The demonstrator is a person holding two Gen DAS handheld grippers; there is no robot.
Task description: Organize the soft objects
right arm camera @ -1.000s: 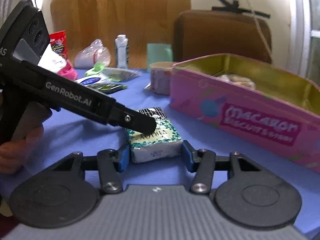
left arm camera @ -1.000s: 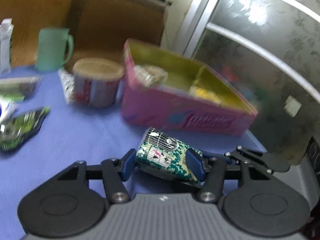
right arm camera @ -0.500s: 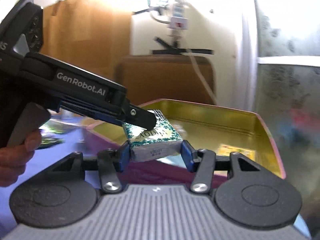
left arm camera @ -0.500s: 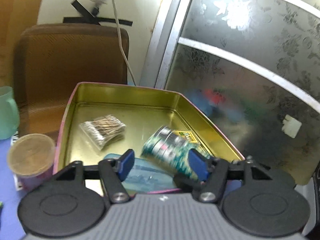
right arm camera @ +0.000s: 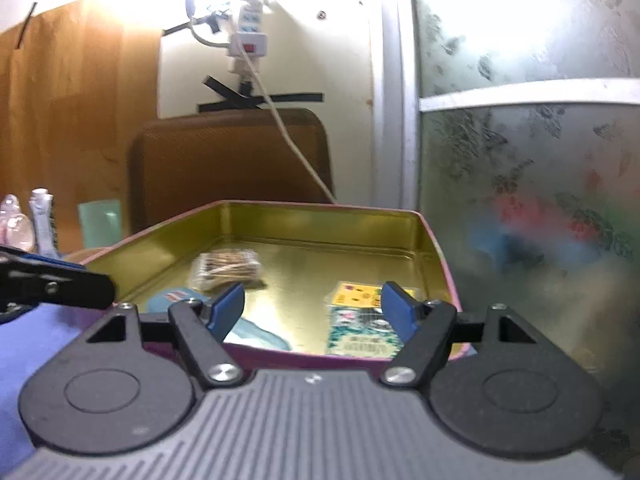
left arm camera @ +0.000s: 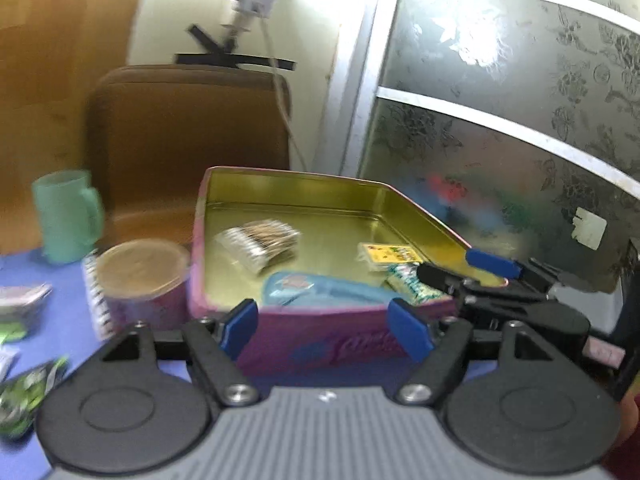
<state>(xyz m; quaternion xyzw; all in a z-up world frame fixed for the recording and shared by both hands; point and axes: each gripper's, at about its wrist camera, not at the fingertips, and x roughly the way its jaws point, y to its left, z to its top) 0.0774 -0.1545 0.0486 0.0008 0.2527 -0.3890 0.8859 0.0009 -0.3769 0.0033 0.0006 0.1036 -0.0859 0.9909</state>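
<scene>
The green patterned tissue pack lies flat in the near right corner of the pink tin. My right gripper hovers over that corner, jaws opening, pads off the pack. My left gripper hangs in front of the tin's near wall, jaws opening with nothing between them; one of its fingers shows at the left of the right wrist view. Also in the tin are a blue pouch, a cotton swab pack and a yellow card.
A round tub with a brown lid and a green mug stand left of the tin on the blue cloth. Green packets lie at the far left. A brown chair back and a frosted glass door rise behind.
The tissue pack, gripped by both grippers on the cloth, was carried over the tin and now lies inside it. Both grippers have opened, and the left one has drawn back.
</scene>
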